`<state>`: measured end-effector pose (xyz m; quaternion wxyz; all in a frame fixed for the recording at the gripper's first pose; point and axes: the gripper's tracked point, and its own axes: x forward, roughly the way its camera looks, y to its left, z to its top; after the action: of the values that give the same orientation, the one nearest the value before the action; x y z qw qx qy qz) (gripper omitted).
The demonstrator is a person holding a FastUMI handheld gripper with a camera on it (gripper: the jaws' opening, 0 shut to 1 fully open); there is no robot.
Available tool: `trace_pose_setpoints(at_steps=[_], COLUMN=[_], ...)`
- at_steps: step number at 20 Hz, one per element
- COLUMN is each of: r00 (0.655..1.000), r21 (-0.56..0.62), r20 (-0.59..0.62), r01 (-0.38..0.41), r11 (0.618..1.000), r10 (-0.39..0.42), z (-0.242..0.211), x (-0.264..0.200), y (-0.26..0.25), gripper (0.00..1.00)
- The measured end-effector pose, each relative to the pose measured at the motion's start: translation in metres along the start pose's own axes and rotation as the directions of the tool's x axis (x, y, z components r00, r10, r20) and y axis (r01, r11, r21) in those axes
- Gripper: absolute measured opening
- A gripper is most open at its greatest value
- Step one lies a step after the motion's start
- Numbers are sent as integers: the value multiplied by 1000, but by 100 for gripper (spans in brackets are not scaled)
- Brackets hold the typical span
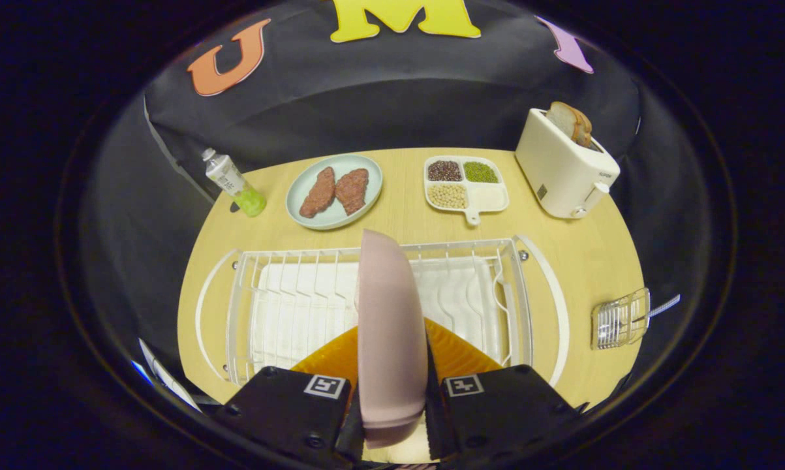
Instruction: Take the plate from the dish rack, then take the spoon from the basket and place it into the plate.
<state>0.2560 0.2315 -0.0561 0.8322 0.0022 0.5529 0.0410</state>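
Gripping a pink plate (390,326) edge-on, your gripper (392,408) has both fingers pressed against the plate's two faces, the plate standing upright between them and reaching out ahead over the white dish rack (379,307). You can see the rack's wire prongs and a white drip mat beneath the plate, and the rack sits on a light wooden table (588,254). Off to the right of the rack, near the table's edge, lies a small wire basket (619,318) with the spoon's handle (663,306) sticking out of its far side. Beyond the rack, you face a pale green plate (334,190) holding two pieces of meat, a white divided tray (465,184) of beans and grains just right of it, and a white toaster (565,166) with bread slices standing in it. A small bottle (233,182) with green liquid leans at the table's far left corner.
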Motion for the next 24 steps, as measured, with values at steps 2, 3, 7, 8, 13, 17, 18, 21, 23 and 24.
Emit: trace_pose_setpoints(at_steps=[2,3,7,8,13,17,18,21,23,24], r00=[999,999,994,993,983,979,979,987,992,991], r21=[5,8,10,0,-47,-72,-75,-66,-48,-35], r20=[-2,0,-16,-24,-35,39,56,100,122,134], r01=[33,47,104,117,179,204,198,134,49,20], r11=[999,999,995,993,983,976,977,989,998,999], r10=[-33,-47,-104,-117,-181,-201,-194,-127,-43,-15], z=[2,5,6,6,9,23,22,11,-4,-16], x=[-4,-8,-16,-16,-27,-52,-61,-80,-95,-101], y=[-3,-4,-5,-4,0,5,6,5,0,-9], gripper=[40,40,39,39,39,38,35,35,34,35])
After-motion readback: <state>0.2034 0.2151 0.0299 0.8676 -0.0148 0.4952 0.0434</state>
